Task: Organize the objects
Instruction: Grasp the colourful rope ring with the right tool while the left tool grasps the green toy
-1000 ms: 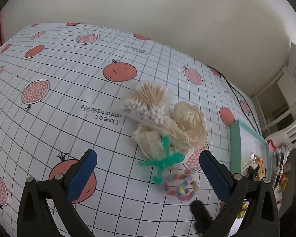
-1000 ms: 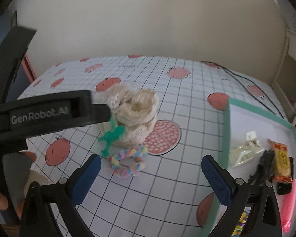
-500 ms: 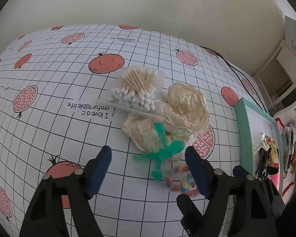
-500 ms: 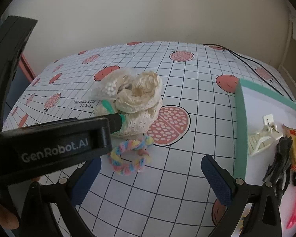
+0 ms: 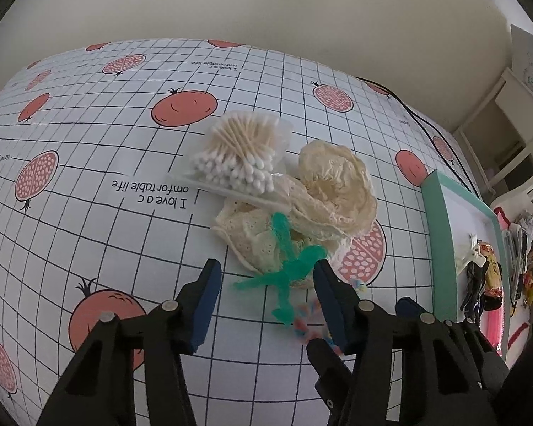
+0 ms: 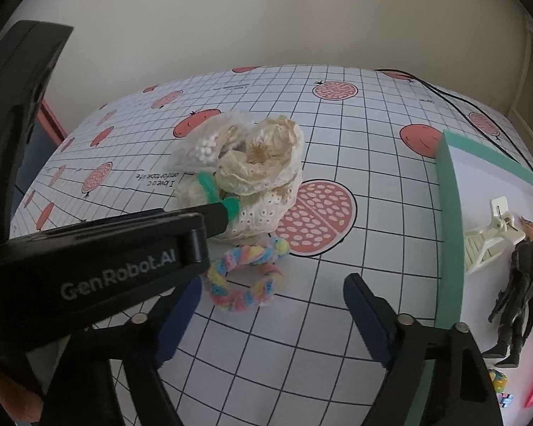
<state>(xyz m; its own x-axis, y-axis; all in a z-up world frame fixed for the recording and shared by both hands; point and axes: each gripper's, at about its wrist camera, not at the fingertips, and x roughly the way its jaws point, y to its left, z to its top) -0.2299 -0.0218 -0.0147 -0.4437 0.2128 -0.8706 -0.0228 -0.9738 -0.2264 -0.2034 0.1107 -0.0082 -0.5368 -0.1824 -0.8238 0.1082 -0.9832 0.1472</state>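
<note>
A table [image 5: 89, 163] under a grid-and-pomegranate cloth carries 1 bag of swabs [image 5: 240, 152], cream lace [image 5: 334, 191], a green pipe-cleaner figure [image 5: 287, 269], a pastel ring [image 6: 247, 280] and, at the right, a green-rimmed tray [image 6: 449, 220].

Two close fisheye views look forward and down over a tablecloth [image 5: 89, 163], both centred on a lace cloth pile [image 5: 323, 191] [image 6: 266, 163].
</note>
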